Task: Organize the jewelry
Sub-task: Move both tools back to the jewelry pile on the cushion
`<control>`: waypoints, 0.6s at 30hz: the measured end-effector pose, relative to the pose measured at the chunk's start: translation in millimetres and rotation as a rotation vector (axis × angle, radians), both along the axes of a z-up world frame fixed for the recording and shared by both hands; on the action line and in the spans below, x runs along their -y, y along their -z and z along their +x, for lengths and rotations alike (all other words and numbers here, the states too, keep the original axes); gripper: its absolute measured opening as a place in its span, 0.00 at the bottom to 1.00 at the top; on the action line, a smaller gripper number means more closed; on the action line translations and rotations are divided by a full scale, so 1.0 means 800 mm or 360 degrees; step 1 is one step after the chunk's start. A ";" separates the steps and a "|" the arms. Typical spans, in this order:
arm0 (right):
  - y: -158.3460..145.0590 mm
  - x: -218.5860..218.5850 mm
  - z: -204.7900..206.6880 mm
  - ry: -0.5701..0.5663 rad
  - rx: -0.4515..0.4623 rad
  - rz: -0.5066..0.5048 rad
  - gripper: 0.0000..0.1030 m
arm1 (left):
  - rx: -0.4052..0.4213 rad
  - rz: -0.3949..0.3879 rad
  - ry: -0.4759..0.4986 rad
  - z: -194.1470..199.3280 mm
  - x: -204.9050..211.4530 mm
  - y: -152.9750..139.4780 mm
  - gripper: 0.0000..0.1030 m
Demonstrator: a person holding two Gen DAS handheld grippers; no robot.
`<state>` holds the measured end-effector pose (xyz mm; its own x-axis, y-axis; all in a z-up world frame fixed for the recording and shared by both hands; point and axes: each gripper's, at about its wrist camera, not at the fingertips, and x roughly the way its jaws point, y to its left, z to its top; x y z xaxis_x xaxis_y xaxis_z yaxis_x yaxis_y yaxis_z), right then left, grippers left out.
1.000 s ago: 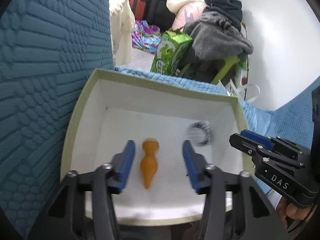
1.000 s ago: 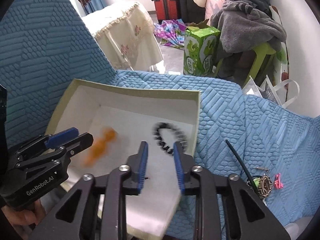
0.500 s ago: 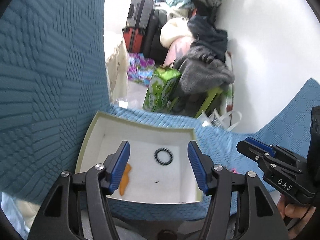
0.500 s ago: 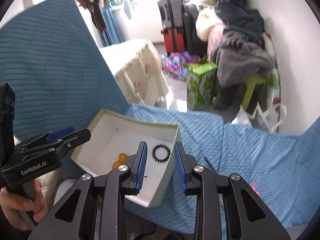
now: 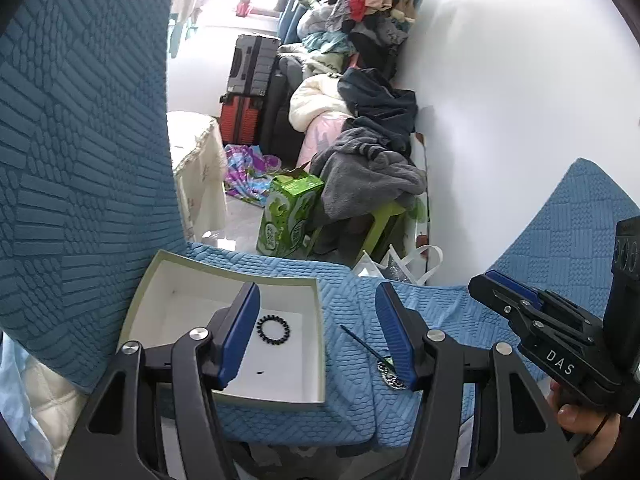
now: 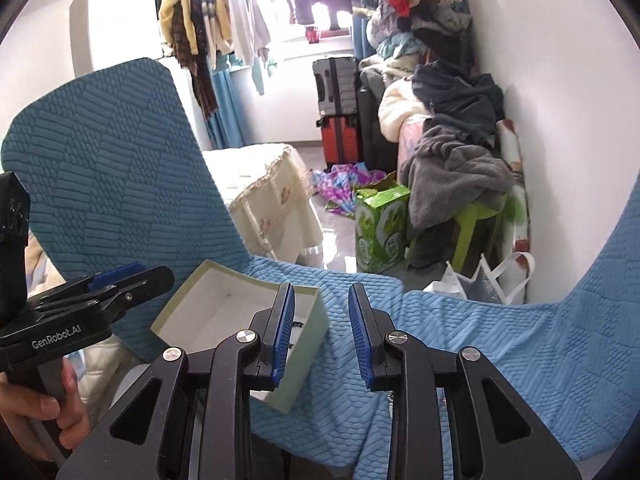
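Note:
A white open box (image 5: 316, 344) with a pale green rim sits on the blue quilted seat cover (image 5: 352, 280); it also shows in the right wrist view (image 6: 188, 300). A black bead bracelet (image 5: 273, 326) lies inside it. The orange piece is hidden behind my left finger. A thin dark stick (image 5: 360, 342) and a round patterned ornament (image 5: 390, 376) lie on the cover right of the box. My left gripper (image 5: 316, 336) is open and empty, raised above the box. My right gripper (image 6: 321, 336) is open and empty, raised above the box's right edge.
The blue chair back (image 5: 80, 160) rises at the left. Beyond the seat edge are a green carton (image 5: 288, 216), a pile of clothes (image 5: 368, 176), suitcases (image 5: 248, 92), a white bag (image 5: 404, 264) and a cloth-covered table (image 6: 264, 200).
Both grippers have pulled back and risen away from the box, so it looks smaller. The orange piece went out of sight behind my left finger. The right gripper opened slightly wider.

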<state>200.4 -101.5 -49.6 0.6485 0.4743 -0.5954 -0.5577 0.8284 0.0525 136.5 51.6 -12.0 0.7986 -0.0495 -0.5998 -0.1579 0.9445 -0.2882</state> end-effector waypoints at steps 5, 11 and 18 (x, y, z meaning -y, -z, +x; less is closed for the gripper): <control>0.008 0.029 -0.007 0.0057 0.0045 -0.0009 0.25 | -0.0012 -0.0018 0.0012 0.005 0.021 0.007 0.59; 0.037 0.064 -0.005 0.0135 0.0027 0.0008 0.25 | -0.0001 -0.0057 0.0068 0.014 0.047 0.025 0.59; 0.072 0.110 -0.005 0.0209 0.0009 -0.0018 0.25 | -0.0006 -0.0005 0.0137 0.023 0.077 0.049 0.59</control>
